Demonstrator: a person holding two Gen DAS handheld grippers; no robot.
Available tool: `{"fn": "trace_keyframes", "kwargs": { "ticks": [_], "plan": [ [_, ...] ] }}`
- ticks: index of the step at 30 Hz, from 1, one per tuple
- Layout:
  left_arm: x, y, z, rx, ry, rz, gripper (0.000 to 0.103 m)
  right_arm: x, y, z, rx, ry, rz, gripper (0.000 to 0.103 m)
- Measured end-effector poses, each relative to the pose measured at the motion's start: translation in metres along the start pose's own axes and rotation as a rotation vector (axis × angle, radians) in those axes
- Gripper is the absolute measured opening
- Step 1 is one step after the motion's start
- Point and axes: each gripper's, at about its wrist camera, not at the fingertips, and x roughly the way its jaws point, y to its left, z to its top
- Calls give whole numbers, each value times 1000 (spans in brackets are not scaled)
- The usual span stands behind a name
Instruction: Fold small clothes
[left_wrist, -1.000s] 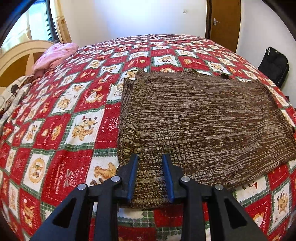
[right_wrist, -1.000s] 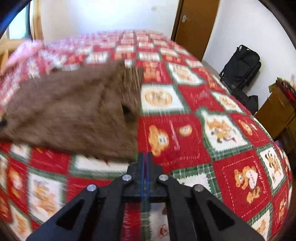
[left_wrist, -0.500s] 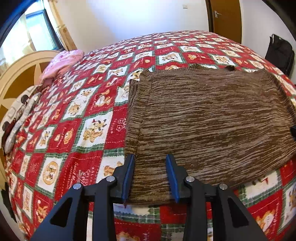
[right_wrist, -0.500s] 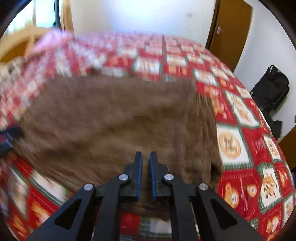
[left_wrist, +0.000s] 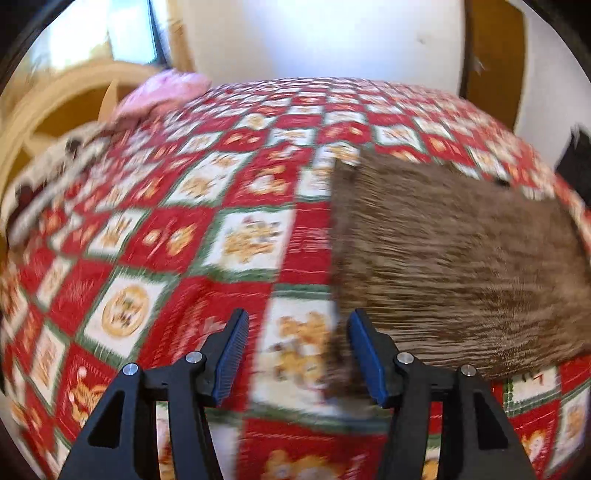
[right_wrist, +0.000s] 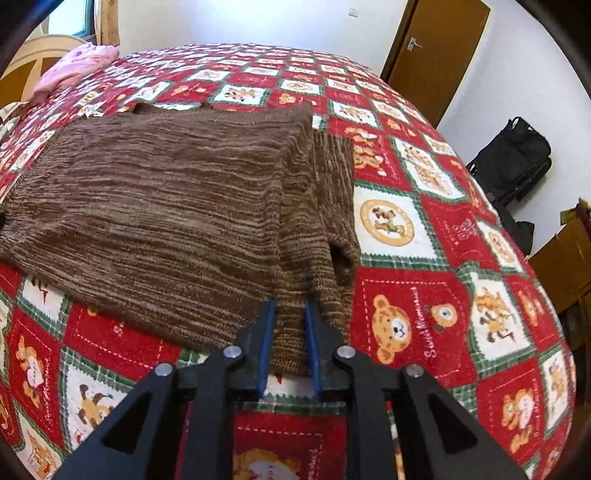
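Observation:
A brown knitted sweater (right_wrist: 166, 206) lies spread flat on the red patchwork quilt (right_wrist: 424, 295), with a sleeve folded in along its right side. My right gripper (right_wrist: 289, 325) hangs over the sweater's near right edge. Its jaws are opening, a narrow gap apart, with the hem showing between them and the pads not pressing it. The left wrist view is blurred. There my left gripper (left_wrist: 297, 332) is opening wide over the quilt, and the sweater's (left_wrist: 443, 266) near left corner lies just inside its right finger (left_wrist: 365, 354).
A pink garment (right_wrist: 77, 66) lies at the bed's far left by a wooden headboard (left_wrist: 55, 107). A black bag (right_wrist: 513, 155) stands on the floor to the right, beside a brown door (right_wrist: 436, 48). The bed's edge runs just below both grippers.
The left gripper has swung left from the sweater's near edge to its left corner and its jaws have widened. The right gripper moved left onto the sweater's right corner and parted from shut.

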Motion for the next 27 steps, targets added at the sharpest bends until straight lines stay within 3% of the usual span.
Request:
{"fn": "trace_keyframes", "kwargs": {
  "ticks": [1, 2, 5, 9, 11, 14, 17, 18, 19, 21, 27],
  "plan": [
    [-3, 9, -1, -24, -5, -18, 58, -10, 1, 2, 1, -54, 3, 20],
    [-5, 14, -2, -42, -8, -36, 58, -26, 5, 4, -9, -123, 21, 26],
    [-5, 19, -4, -130, 19, -153, 58, -59, 23, 10, -31, -252, 84, 73],
    [9, 8, -11, -272, 88, -353, 58, -77, 54, 34, -79, -293, 208, 72],
    [9, -1, -14, -275, 80, -369, 58, -78, 70, 51, -85, -300, 301, 72],
    [7, -7, -17, -293, 47, -364, 58, -66, 93, 78, -115, -288, 373, 72],
    [10, 1, -21, -409, 14, -480, 58, -36, 113, 110, -109, -240, 450, 72],
    [12, 6, -24, -460, 6, -542, 55, -28, 118, 117, -105, -225, 472, 72],
    [14, 8, -25, -490, -4, -568, 43, -16, 128, 128, -113, -201, 502, 72],
    [18, 10, -25, -503, -9, -570, 32, -1, 159, 142, -127, -160, 536, 72],
    [20, 7, -27, -495, -28, -538, 32, 45, 234, 173, -168, -66, 472, 74]
  ]
}}
